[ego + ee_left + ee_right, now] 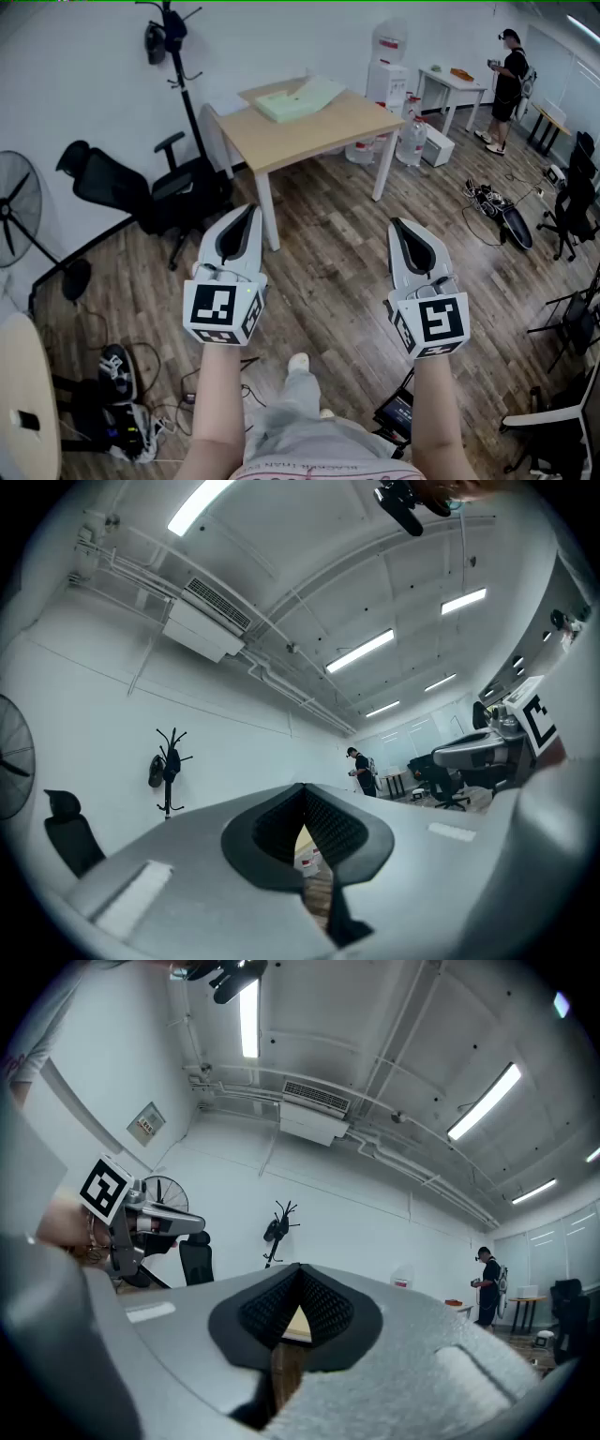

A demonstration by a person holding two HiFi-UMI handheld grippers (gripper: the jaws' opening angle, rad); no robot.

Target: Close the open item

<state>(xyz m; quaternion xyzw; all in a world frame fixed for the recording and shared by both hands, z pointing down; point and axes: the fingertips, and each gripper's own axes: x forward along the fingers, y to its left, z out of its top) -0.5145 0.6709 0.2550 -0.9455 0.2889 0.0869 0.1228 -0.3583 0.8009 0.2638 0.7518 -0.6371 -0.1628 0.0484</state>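
Nothing done yet: left gripper (246, 214) and right gripper (401, 225) clenched empty, well short of the table (281, 141) with the green box (295, 99).

so it's a pale green box (298, 99), light tan wood counter (323, 131), brown plank floor (328, 248), black chair (141, 195), white wall (84, 75)

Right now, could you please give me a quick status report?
Left tool shut, empty; right tool shut, empty. Pale green box on wooden table ahead, untouched. Black office chair beside table, off the direct path.
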